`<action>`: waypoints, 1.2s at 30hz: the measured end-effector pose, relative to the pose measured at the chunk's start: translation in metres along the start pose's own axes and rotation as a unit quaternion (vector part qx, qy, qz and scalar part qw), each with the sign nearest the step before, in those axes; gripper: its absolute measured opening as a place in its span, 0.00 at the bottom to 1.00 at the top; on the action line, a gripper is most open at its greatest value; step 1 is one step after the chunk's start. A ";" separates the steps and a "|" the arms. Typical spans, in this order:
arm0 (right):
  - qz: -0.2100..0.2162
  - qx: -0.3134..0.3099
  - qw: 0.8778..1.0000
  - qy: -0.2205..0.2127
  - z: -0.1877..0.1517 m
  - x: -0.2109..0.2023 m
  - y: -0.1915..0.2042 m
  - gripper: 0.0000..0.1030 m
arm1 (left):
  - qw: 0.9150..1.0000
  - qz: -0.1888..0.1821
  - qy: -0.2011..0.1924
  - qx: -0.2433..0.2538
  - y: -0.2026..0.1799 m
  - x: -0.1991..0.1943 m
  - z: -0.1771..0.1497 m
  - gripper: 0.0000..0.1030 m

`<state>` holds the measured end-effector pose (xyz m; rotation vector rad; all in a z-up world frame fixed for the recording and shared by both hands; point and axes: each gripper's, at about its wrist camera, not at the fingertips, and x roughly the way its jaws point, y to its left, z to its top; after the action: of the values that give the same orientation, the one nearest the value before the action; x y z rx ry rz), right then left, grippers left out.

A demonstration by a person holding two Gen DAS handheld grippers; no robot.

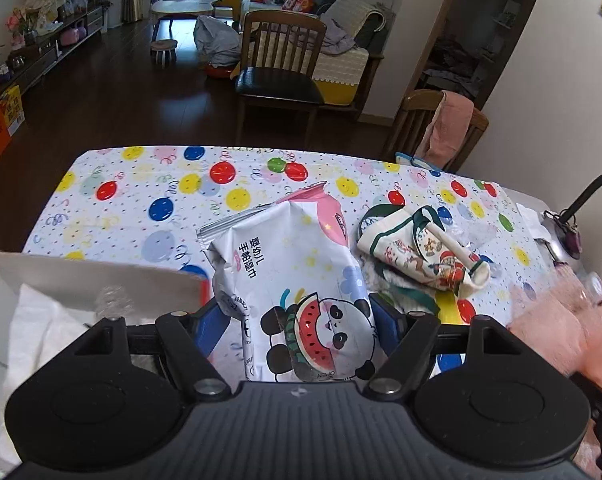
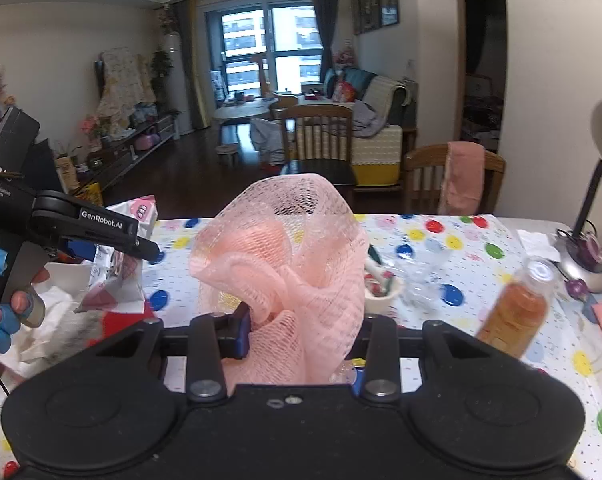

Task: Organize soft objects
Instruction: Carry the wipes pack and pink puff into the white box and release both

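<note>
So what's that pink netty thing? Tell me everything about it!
It is a pink mesh bath pouf, made of soft see-through netting bunched into ruffled folds. The right hand-held gripper is shut on its lower part, so it stands up above the balloon-print tablecloth. Its top loop puffs open, letting the chair behind show through.

Table (image 1: 133,200), balloon-print cloth: sock bundle (image 1: 423,254), bottle (image 2: 517,308), lamp base (image 2: 585,268).

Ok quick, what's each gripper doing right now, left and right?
Left gripper: shut on the wet wipes pack.
Right gripper: shut on the pink mesh sponge.
</note>
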<state>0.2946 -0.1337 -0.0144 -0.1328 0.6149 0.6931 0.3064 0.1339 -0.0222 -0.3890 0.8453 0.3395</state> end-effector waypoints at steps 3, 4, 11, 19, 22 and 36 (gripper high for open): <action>0.011 -0.010 1.000 -0.002 0.002 0.000 0.014 0.37 | 1.000 -0.004 -0.001 0.001 0.014 -0.016 -0.006 0.72; 0.016 -0.012 1.000 -0.003 0.003 0.000 0.021 0.37 | 1.000 -0.004 -0.001 0.003 0.019 -0.021 -0.008 0.72; 0.044 -0.032 0.998 -0.009 0.010 0.003 0.066 0.37 | 1.000 -0.001 -0.007 0.003 0.058 -0.056 -0.022 0.72; 0.075 -0.048 0.996 -0.006 0.016 0.017 0.113 0.37 | 1.000 0.006 -0.002 -0.006 0.113 -0.084 -0.034 0.72; 0.081 -0.054 0.995 -0.001 0.013 0.022 0.132 0.37 | 1.000 0.012 0.003 -0.010 0.134 -0.089 -0.040 0.72; 0.103 -0.074 0.990 0.058 -0.009 0.068 0.205 0.37 | 0.998 0.049 0.040 -0.009 0.208 -0.085 -0.070 0.72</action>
<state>0.2012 0.0592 -0.0431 -0.2515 0.6947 0.9372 0.1174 0.2728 -0.0394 -0.3800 0.9420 0.4238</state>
